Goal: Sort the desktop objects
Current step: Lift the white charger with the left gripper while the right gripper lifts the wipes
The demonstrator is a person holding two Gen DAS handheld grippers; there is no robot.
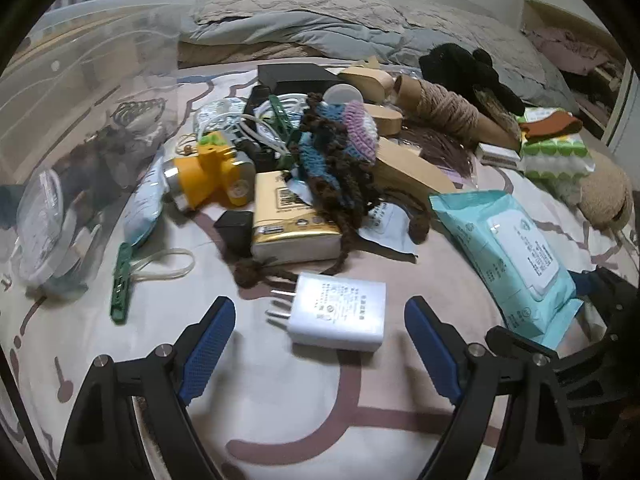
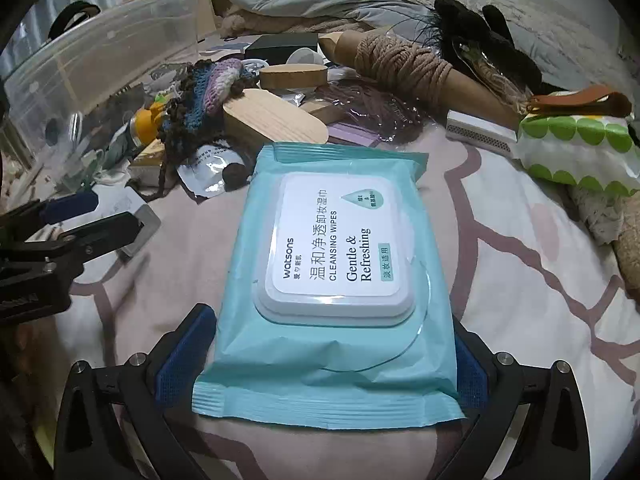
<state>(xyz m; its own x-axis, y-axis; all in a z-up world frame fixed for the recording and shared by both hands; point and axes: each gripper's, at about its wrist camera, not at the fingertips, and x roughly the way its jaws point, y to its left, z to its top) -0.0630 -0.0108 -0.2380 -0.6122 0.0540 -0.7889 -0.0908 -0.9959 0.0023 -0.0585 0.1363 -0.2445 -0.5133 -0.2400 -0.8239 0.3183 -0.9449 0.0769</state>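
Two grippers work low over the bed. The left gripper has its jaws wide apart around a white charger, untouched. The right gripper has its jaws clamping the blue wipes pack. Clutter piles at twelve o'clock.

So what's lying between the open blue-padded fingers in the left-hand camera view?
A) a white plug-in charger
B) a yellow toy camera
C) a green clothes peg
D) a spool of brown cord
A: the white charger, prongs pointing left, lies on the bedsheet between the wide-open fingers of the left gripper, with neither pad touching it.
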